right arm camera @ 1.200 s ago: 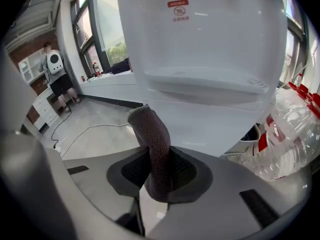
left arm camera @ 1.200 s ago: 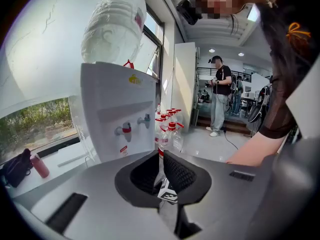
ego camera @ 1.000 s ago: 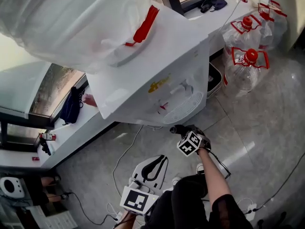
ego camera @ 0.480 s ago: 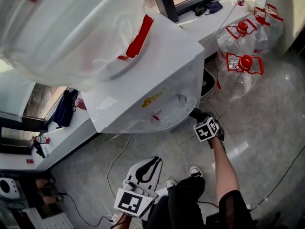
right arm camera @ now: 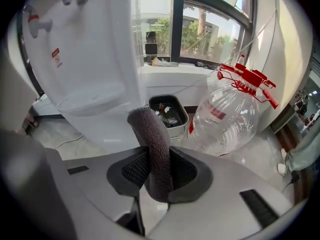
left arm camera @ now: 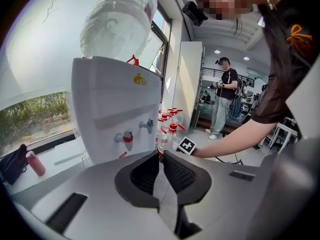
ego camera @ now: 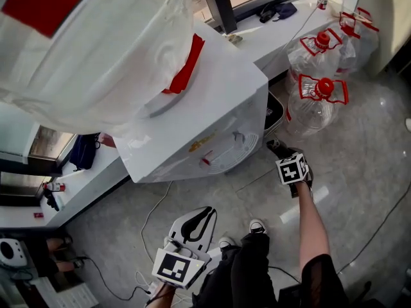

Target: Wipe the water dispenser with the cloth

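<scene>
The white water dispenser (ego camera: 212, 101) stands with a big inverted bottle (ego camera: 83, 43) on top; its taps (left arm camera: 132, 131) face me in the left gripper view. My right gripper (ego camera: 279, 149) is shut on a dark grey cloth (right arm camera: 152, 141), low at the dispenser's right front corner (right arm camera: 125, 84); the cloth's folded end sits just by the white side panel. My left gripper (ego camera: 199, 226) hangs lower, near my legs, away from the dispenser, its jaws closed with nothing between them (left arm camera: 160, 171).
Empty water jugs with red caps (ego camera: 318, 88) stand right of the dispenser. A small bin (right arm camera: 168, 111) sits behind it. A white window ledge (ego camera: 289, 24) runs along the back. Cables (ego camera: 154, 210) lie on the grey floor. Another person (left arm camera: 222, 101) stands far off.
My right gripper with the cloth has moved rightward, from under the taps round toward the dispenser's right side. The left gripper stayed low.
</scene>
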Action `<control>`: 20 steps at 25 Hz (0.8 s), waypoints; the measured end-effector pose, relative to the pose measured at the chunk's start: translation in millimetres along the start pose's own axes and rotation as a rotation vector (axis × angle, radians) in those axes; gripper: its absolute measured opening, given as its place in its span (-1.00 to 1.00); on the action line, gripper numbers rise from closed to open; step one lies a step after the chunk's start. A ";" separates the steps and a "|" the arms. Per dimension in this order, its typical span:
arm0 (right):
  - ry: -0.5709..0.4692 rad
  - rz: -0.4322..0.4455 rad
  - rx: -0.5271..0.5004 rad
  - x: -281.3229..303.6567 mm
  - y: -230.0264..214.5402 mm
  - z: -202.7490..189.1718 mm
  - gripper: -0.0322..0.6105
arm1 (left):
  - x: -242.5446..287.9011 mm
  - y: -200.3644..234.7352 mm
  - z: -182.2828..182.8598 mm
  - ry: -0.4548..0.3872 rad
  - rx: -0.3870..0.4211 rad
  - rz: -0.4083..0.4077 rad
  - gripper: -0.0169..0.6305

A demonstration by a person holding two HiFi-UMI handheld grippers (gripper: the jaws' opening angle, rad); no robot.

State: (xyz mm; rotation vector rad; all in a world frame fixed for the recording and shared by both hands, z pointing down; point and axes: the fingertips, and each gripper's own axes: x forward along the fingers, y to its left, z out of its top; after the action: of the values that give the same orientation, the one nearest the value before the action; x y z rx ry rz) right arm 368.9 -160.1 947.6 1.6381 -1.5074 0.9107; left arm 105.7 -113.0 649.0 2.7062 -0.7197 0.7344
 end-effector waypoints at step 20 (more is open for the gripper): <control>-0.163 0.230 0.015 -257.6 102.5 43.3 -0.58 | -111.7 -12.8 82.4 -0.075 0.012 -0.024 -0.86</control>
State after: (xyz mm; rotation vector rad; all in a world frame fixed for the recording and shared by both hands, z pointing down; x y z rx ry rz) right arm 250.7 -77.7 706.7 1.6052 -1.8337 0.9292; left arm 61.9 -86.9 519.2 2.7610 -0.7009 0.6373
